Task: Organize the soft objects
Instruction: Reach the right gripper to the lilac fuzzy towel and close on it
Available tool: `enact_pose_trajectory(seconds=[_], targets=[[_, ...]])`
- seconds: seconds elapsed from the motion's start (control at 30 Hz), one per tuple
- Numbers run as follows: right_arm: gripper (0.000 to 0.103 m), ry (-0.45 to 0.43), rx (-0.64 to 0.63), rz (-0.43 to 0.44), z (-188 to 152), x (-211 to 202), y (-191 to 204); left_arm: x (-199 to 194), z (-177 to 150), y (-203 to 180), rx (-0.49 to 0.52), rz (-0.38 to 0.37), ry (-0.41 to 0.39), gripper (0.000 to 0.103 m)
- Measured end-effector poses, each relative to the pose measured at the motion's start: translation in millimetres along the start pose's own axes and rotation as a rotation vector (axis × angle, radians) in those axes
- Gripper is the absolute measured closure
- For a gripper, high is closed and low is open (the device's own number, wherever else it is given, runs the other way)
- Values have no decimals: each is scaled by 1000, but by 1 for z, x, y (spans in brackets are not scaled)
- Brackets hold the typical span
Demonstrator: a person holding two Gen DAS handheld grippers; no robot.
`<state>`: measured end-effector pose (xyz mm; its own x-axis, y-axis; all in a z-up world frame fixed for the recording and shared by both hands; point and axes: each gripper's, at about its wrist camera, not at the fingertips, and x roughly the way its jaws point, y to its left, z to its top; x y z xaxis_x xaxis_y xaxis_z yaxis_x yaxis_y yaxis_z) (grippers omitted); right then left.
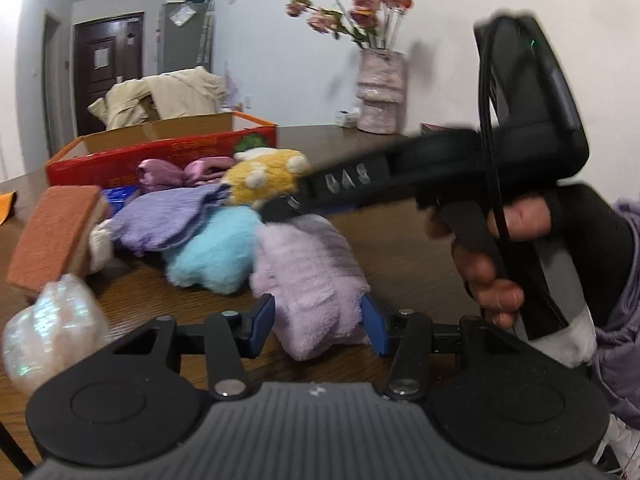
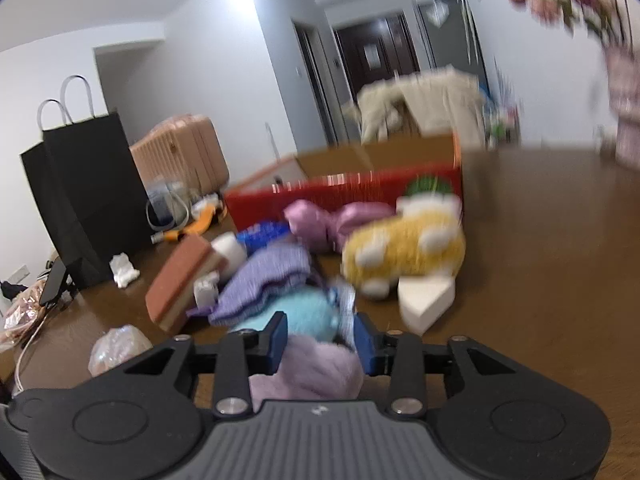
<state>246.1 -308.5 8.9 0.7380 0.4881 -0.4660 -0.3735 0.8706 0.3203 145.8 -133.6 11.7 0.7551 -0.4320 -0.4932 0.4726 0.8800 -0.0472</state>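
A pile of soft things lies on the brown table in front of a red cardboard box (image 1: 160,152). In the left wrist view my left gripper (image 1: 318,322) has its blue pads on both sides of a fluffy lilac cloth (image 1: 308,280), shut on it. Behind it lie a fluffy turquoise piece (image 1: 212,252), a purple knit cloth (image 1: 168,216), a yellow plush with white spots (image 1: 264,180) and a pink satin bow (image 1: 172,172). My right gripper (image 2: 320,338) reaches in from the right, open above the lilac cloth (image 2: 316,368) and turquoise piece (image 2: 304,312).
A brown-and-cream sponge block (image 1: 56,232) and a shiny wrapped bundle (image 1: 48,324) lie left. A white foam wedge (image 2: 426,300) lies beside the yellow plush (image 2: 404,248). A vase of dried roses (image 1: 380,92) stands at the back. A black paper bag (image 2: 84,196) stands at the far left.
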Motion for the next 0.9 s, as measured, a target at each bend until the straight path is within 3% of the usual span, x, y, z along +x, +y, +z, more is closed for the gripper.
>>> enact_pose_trajectory(seconds=[0.1, 0.2, 0.27, 0.43, 0.7, 0.83, 0.9], targets=[[73, 3, 50, -30, -13, -11, -4, -8, -7, 16, -60, 46, -21, 52], [73, -27, 132, -96, -24, -30, -6, -9, -10, 30, -114, 146, -32, 52], [73, -49, 157, -94, -31, -43, -3, -13, -8, 38, -170, 158, -43, 52], [70, -93, 173, -103, -42, -63, 7, -21, 3, 42, -244, 52, -56, 51], [65, -64, 197, -88, -49, -55, 6, 6, 8, 53, -371, -42, 27, 51], [65, -57, 211, -65, -51, -52, 2, 12, 9, 54, -376, -62, 40, 51], [69, -52, 220, -51, -51, -52, 1, 13, 10, 52, -361, -78, 36, 62]])
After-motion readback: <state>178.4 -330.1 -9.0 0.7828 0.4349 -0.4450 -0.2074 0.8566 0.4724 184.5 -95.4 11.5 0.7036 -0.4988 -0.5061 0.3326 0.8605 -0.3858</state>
